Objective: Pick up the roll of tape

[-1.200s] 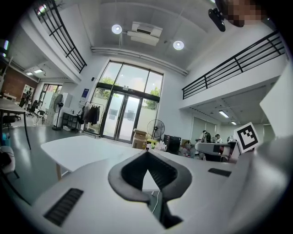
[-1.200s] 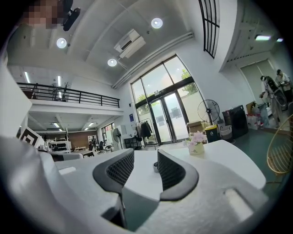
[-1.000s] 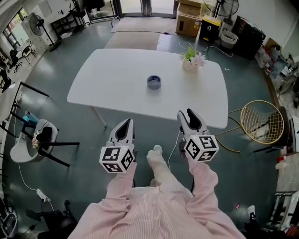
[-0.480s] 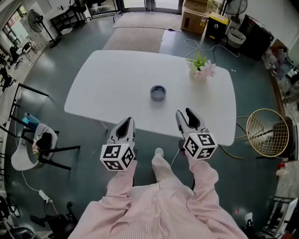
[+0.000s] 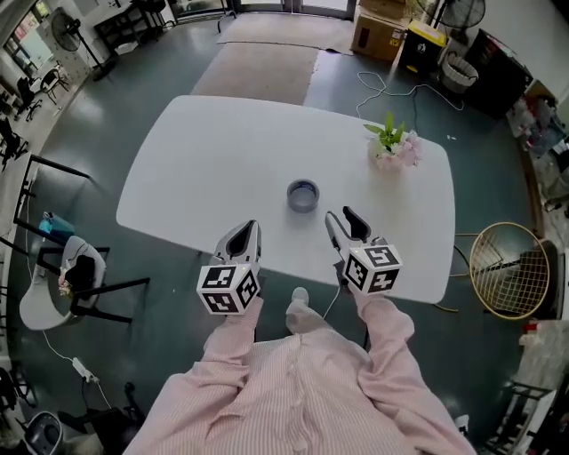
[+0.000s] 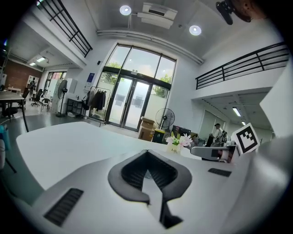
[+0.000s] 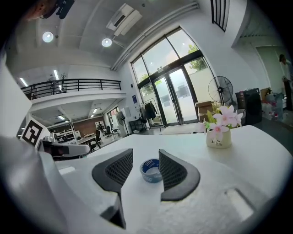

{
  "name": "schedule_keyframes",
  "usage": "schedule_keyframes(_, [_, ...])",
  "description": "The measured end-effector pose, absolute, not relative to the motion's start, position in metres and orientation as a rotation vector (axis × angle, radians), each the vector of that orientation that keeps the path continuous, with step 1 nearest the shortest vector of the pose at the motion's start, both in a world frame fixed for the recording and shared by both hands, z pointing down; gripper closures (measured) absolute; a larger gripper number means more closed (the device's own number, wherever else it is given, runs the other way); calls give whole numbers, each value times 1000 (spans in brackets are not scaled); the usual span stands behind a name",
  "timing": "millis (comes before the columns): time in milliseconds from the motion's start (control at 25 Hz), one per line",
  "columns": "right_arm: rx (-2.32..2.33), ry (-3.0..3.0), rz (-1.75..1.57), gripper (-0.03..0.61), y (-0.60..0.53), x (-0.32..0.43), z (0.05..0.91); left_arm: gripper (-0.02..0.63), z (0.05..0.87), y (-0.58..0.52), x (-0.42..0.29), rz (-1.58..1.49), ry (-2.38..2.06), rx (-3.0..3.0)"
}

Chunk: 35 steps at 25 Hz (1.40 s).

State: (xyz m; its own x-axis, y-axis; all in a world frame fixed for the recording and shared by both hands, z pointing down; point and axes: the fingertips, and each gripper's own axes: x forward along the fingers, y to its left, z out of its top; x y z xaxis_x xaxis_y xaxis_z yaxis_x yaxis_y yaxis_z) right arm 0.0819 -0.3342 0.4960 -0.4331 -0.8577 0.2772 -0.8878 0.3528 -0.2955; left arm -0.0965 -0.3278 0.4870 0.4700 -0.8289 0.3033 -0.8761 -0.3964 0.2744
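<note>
A blue roll of tape lies flat near the middle of the white table. My right gripper hovers over the table's near edge, just short of the roll and slightly to its right. It is open with nothing in it. In the right gripper view the roll of tape shows in the gap between the two dark pads, farther out than their tips. My left gripper is at the near edge, left of the roll. Its pads meet in a closed V and hold nothing.
A small vase of pink flowers stands on the table's far right part. On the floor are a chair at the left and a wire basket at the right. Cardboard boxes sit beyond the table.
Both grippers have moved forward from over the floor to the table's near edge. The roll of tape now lies much closer to the right gripper's tips.
</note>
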Motion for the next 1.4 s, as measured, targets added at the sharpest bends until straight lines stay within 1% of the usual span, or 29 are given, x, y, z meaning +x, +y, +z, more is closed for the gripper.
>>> schedule_keyframes(320, [1351,-2489,610,420,-371,58,533,614,523,-364,-92,212,-1390,2243])
schedule_keyframes(640, [1016,-2413,467,420,-393,30,561,614,548,-381,-92,256,-1362,2172])
schedule_keyframes(1400, [423,-2126,294,420,-403,-16,623,614,594,-399,-97,311,-1251,2043])
